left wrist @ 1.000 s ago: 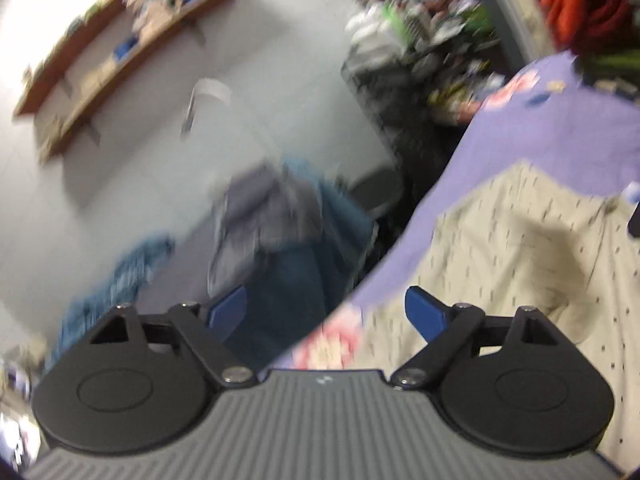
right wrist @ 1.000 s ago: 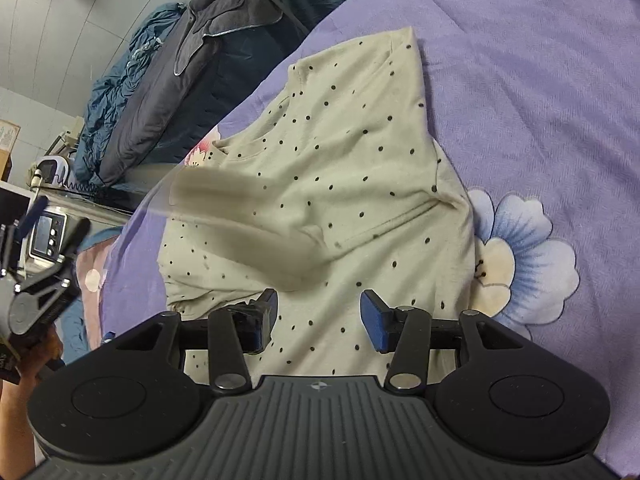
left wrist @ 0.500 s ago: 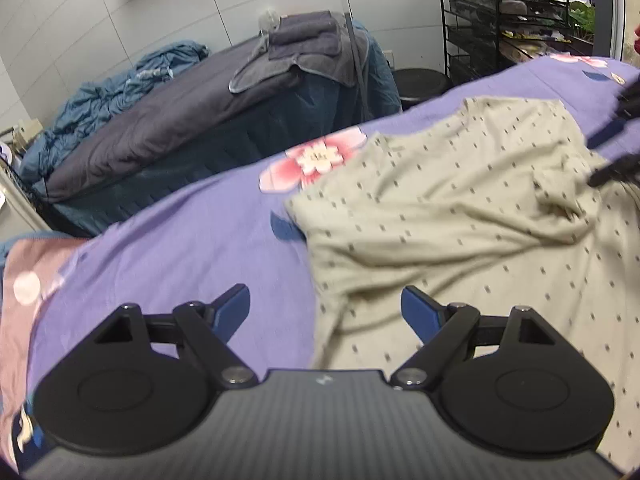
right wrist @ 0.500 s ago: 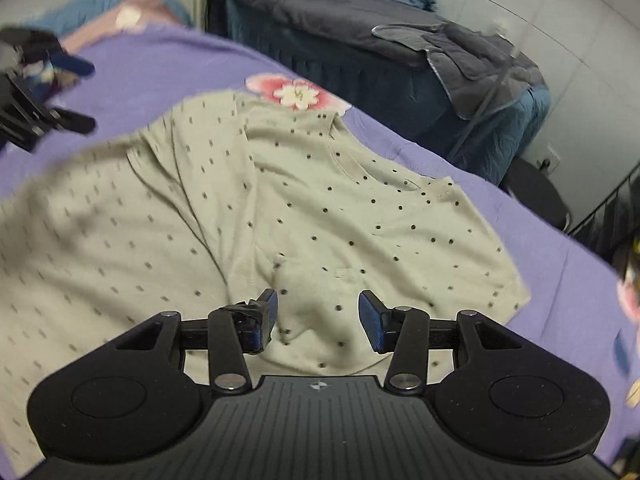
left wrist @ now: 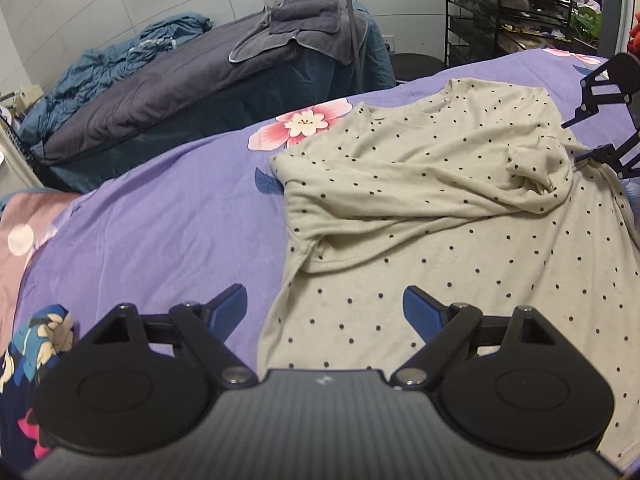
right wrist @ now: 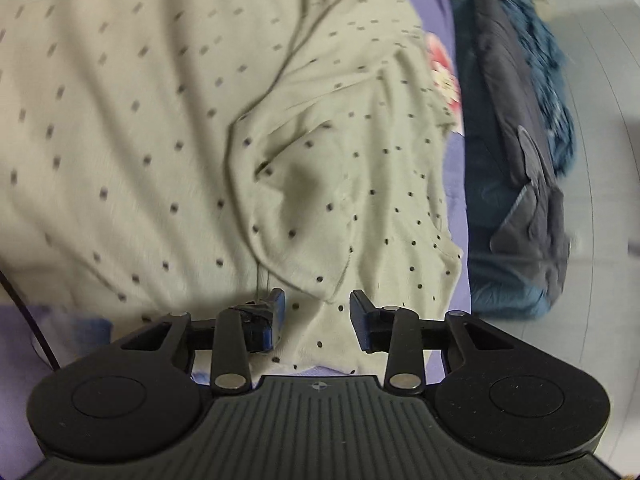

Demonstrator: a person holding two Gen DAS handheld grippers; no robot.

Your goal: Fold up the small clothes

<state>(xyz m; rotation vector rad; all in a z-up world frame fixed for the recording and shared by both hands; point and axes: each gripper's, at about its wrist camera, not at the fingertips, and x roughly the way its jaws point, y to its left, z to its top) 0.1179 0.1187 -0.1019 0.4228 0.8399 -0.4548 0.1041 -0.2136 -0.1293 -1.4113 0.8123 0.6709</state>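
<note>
A cream T-shirt with dark dots (left wrist: 432,200) lies rumpled on a purple flowered bed cover (left wrist: 160,220), one sleeve folded across its chest. My left gripper (left wrist: 324,308) is open and empty over the shirt's lower left edge. My right gripper (right wrist: 316,316) is open and empty, just above the shirt (right wrist: 200,120) near a crumpled sleeve. The right gripper also shows in the left wrist view (left wrist: 600,120), at the shirt's far right side.
A second bed with dark grey and blue bedding (left wrist: 160,92) stands behind the purple one. A black wire rack (left wrist: 512,16) and a dark stool (left wrist: 416,62) stand at the back right. A pink cloth (left wrist: 20,240) lies at the left edge.
My left gripper has swung down from the wall to face the shirt and moved closer to its left edge. My right gripper has turned and dropped close over the sleeve.
</note>
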